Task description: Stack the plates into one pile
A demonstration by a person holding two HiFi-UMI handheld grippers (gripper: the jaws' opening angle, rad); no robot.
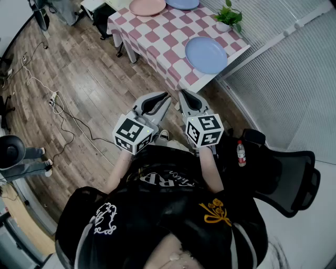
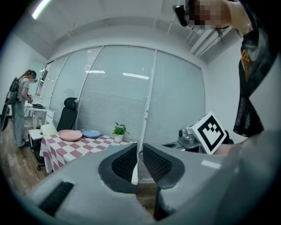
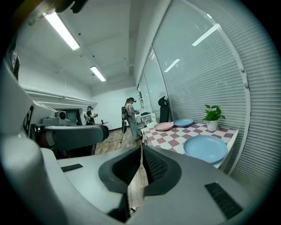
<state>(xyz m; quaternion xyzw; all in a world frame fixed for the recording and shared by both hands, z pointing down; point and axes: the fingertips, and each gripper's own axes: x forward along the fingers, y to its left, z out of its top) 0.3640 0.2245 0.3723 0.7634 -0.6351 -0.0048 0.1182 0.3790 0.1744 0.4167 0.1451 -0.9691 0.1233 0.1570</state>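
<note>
Three plates lie apart on the pink-checked table point(image 1: 157, 37): a large blue plate point(image 1: 206, 54) point(image 3: 205, 148) near the front corner, and a pink plate point(image 1: 147, 6) point(image 2: 70, 135) point(image 3: 163, 126) beside a second blue plate point(image 1: 182, 3) point(image 2: 91, 133) point(image 3: 183, 123) at the far end. My left gripper point(image 1: 165, 97) point(image 2: 139, 149) and right gripper point(image 1: 183, 95) point(image 3: 141, 151) are held side by side before my chest, over the floor and short of the table. Both are shut, with nothing between the jaws.
A potted plant point(image 1: 229, 18) stands at the table's window-side edge. A black office chair point(image 1: 283, 173) with a bottle point(image 1: 241, 153) is at my right. Cables point(image 1: 63, 113) run over the wood floor at left. People point(image 3: 131, 116) stand far back.
</note>
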